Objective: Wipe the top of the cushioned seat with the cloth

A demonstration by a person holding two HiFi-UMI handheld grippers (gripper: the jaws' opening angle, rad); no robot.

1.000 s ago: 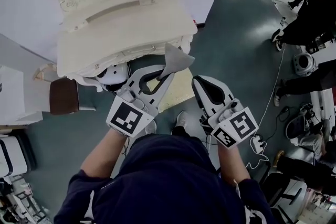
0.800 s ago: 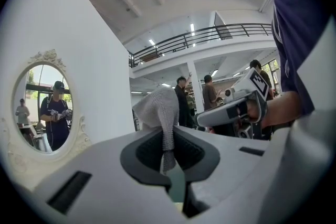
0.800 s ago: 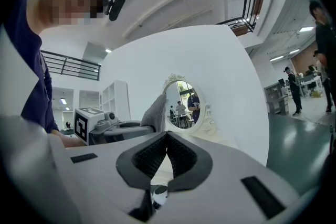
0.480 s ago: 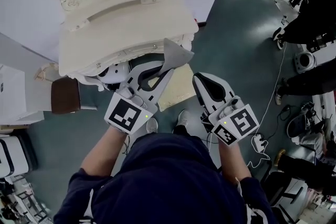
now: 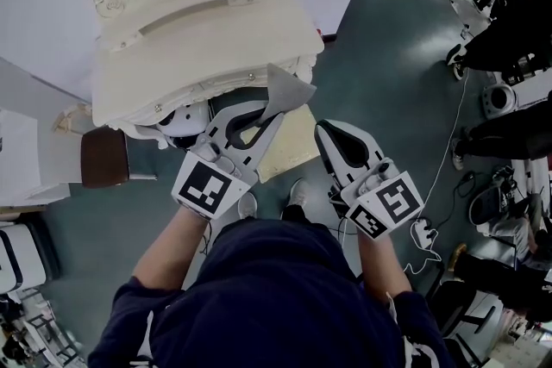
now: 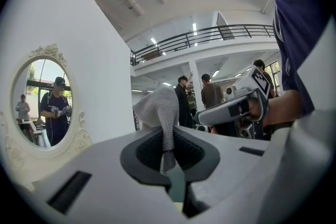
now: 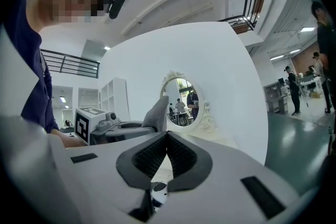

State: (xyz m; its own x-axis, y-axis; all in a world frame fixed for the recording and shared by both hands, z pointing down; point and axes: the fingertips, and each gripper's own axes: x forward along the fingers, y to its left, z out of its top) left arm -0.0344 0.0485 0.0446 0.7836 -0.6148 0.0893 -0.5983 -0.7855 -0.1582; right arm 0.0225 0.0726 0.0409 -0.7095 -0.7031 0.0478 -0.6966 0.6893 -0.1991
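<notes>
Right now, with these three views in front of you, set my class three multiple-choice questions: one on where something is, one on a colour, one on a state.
1. The right gripper has its jaws: A) wide apart; B) together with nothing between them; C) shut on a cup.
2. The cloth is: A) red; B) grey; C) blue.
3. The cloth sits: A) in the left gripper, between its jaws; B) in the right gripper; C) loose, held by nothing.

Answers: 1 B, the right gripper view shows its jaws meeting with nothing between them. 2 B, it shows grey in every view. 3 A, the left gripper view shows the jaws pinching it.
</notes>
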